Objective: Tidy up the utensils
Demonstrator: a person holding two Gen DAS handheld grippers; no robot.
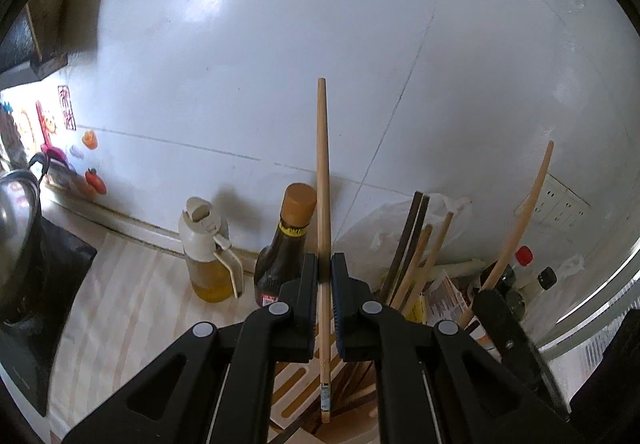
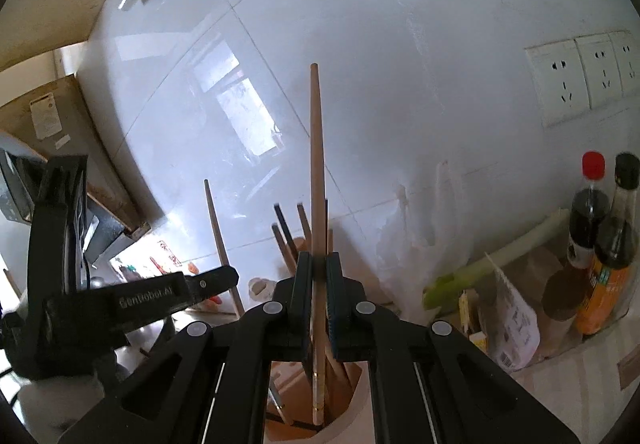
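My left gripper (image 1: 325,268) is shut on a light wooden chopstick (image 1: 322,172) that stands upright, its lower end over the white utensil holder (image 1: 294,380). My right gripper (image 2: 319,268) is shut on another wooden chopstick (image 2: 317,164), upright, its lower end inside the holder (image 2: 356,400). Several dark and light chopsticks (image 1: 416,252) stand in the holder; they also show in the right wrist view (image 2: 286,232). The left gripper and its chopstick (image 2: 220,236) show at left in the right wrist view. The right gripper's chopstick (image 1: 520,220) shows at right in the left wrist view.
An oil dispenser (image 1: 208,252) and a dark sauce bottle (image 1: 286,244) stand against the white tiled wall. A steel pot (image 1: 16,244) sits at left. Two bottles (image 2: 600,228), a leek (image 2: 496,260) and a paper packet (image 2: 512,320) lie at right. Wall sockets (image 2: 580,76) are above.
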